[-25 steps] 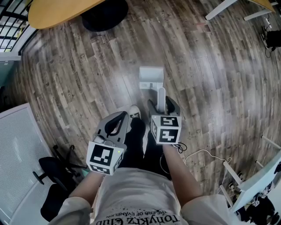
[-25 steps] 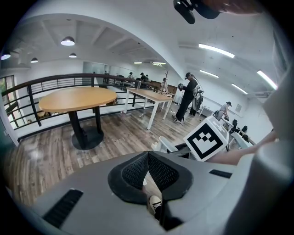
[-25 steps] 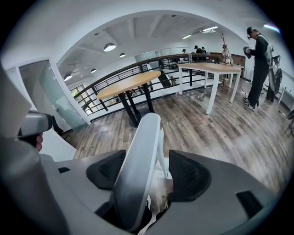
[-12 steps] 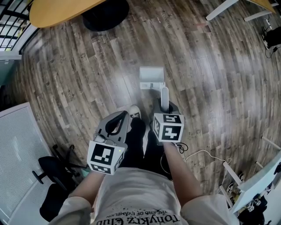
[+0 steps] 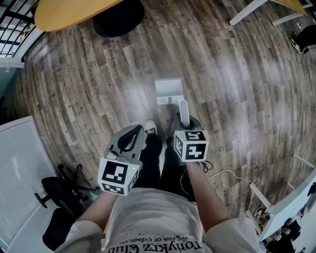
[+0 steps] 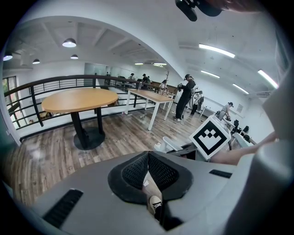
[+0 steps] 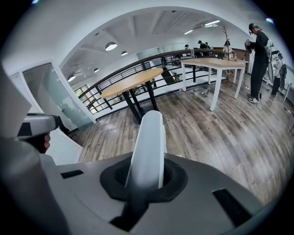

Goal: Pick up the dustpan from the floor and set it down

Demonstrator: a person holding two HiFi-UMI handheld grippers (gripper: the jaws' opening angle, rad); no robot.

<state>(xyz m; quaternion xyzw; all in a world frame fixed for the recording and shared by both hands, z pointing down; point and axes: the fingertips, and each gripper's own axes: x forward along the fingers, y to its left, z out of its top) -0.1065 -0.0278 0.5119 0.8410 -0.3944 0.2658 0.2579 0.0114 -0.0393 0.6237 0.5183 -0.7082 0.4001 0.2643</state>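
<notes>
A white dustpan (image 5: 169, 91) rests on the wood floor in front of my feet, its long handle (image 5: 184, 109) rising toward me. My right gripper (image 5: 185, 120) is shut on that handle; its jaws have just been closing around it. In the right gripper view the handle (image 7: 149, 144) stands up from between the black pads (image 7: 174, 176). My left gripper (image 5: 135, 132) hangs to the left of it, over my shoe (image 5: 150, 126), shut with nothing in it; in the left gripper view its pads (image 6: 158, 172) meet at the tip.
A round wooden table (image 5: 69, 12) on a black foot (image 5: 117, 21) stands at the far left. White table legs (image 5: 249, 10) are at the far right. A white perforated panel (image 5: 22, 168) and a black chair base (image 5: 57, 190) sit near left; a cable (image 5: 232, 173) lies near right.
The right gripper's jaws, open on either side of the handle a second ago, have closed on it. The dustpan has shifted slightly. The left gripper has not moved.
</notes>
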